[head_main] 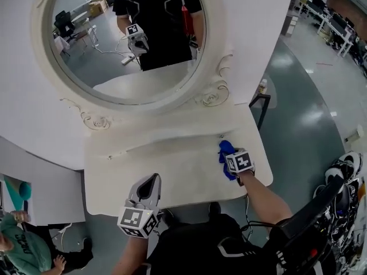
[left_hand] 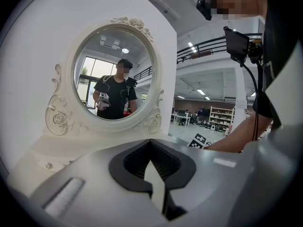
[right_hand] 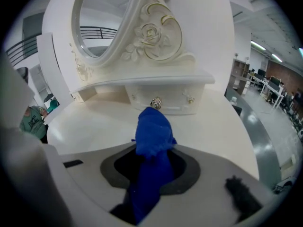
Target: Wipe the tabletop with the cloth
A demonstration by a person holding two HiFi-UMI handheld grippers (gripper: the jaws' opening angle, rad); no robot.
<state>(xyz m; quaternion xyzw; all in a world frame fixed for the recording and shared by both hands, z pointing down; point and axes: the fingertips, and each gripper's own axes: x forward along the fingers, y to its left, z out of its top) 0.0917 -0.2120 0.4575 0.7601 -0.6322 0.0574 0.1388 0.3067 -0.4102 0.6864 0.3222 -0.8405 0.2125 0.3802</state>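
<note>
Blue cloth [right_hand: 151, 136] was found gripped between the fingers of the right gripper [right_hand: 154, 162], its bunched end standing out past the fingertips and its tail running back between the pads. Ahead of those fingers lay the white tabletop [right_hand: 94, 122], and just beyond the bunched end was a shallow drawer [right_hand: 180, 97] with a metal knob [right_hand: 156, 103]. In the head view the right gripper [head_main: 228, 164] sat over the right part of the tabletop [head_main: 172, 165], with the cloth [head_main: 225, 152] against the surface forward of its fingers. Whether the cloth pressed down or merely touched could not be told.

The left gripper [head_main: 150, 182] was held at the near edge of the tabletop, well apart from the cloth. Its fingers met at the tips with nothing between them, as the left gripper view [left_hand: 151, 148] confirmed. Beyond and above those fingertips stood the oval mirror [left_hand: 113, 77] in its carved white frame, which reflected the person.
</note>
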